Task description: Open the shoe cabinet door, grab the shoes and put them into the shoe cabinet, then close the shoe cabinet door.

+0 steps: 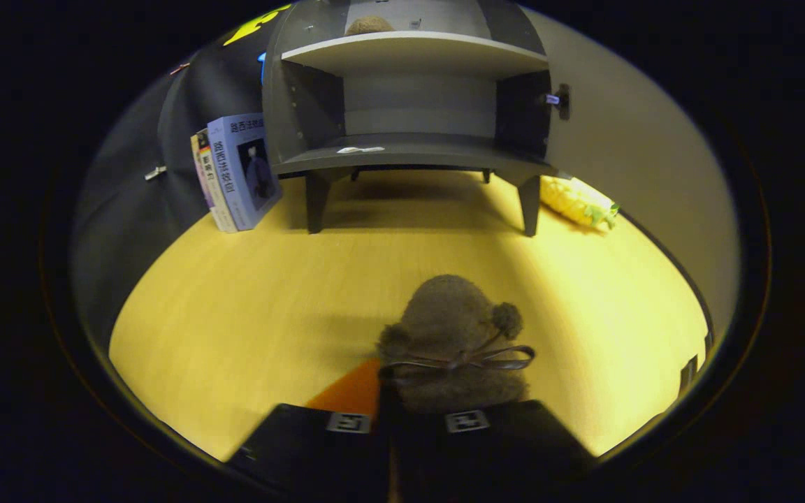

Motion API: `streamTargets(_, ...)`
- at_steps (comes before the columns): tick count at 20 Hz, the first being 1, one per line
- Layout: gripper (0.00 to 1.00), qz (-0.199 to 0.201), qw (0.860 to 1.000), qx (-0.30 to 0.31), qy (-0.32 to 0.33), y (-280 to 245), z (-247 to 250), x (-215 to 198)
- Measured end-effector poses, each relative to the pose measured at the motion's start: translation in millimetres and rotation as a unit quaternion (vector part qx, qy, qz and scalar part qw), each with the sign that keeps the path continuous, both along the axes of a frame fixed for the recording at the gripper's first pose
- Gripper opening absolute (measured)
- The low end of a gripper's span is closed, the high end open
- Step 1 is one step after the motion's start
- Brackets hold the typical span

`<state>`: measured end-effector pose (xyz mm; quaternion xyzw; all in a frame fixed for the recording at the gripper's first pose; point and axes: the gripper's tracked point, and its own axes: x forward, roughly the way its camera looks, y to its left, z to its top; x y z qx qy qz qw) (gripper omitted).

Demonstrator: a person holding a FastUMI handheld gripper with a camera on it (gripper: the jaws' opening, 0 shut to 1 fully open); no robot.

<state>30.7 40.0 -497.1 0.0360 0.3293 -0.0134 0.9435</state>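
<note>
So the gripper [409, 419] has its two fingers drawn close together with only a thin gap between them, and a fuzzy brown shoe [453, 335] sits right at their tips, poking out ahead of them; it looks pinched at the near end, though the contact itself is hidden, so I can't say for sure both fingers are pressing on it. The shoe has a little pom-pom on its right side and a thin ribbon bow [460, 360] across the part nearest the fingers. Just left of the fingertips, beside the shoe, there's an orange patch [350, 392] on the yellow wooden floor [249, 300]. Farther ahead, well beyond the shoe, stands the grey shoe cabinet [409, 150] on short legs, with its door [626, 161] swung open off to the right. The lower shelf has a small white scrap [359, 149] lying near its front edge, and on the shelf above there's another fuzzy brown shoe [369, 26] tucked in. Leaning by the cabinet's left side are a couple of books [235, 171], and beyond the right front leg, near the open door, lies a toy corn cob [578, 202].
</note>
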Motion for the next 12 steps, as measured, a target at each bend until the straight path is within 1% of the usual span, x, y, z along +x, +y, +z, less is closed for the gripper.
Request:
streamTargets(1, 0.18, 0.0, 1.0, 0.004, -0.006, 0.3, 1.9, 1.2)
streamTargets(2, 0.18, -0.001, 1.0, 0.006, -0.007, -1.3, 4.5, 0.4)
streamTargets(3, 0.08, -0.004, 1.0, 0.009, -0.015, -5.5, 21.7, -3.0)
streamTargets(4, 0.08, -0.008, 1.0, 0.014, -0.022, -9.3, 30.2, 0.2)
streamTargets(6, 0.08, -0.019, 0.999, 0.019, -0.041, -19.8, 63.4, 0.5)
streamTargets(9, 0.08, -0.029, 0.996, 0.027, -0.074, -34.5, 128.4, 4.6)
streamTargets(12, 0.09, -0.026, 0.993, 0.034, -0.111, -44.1, 198.7, 16.7)
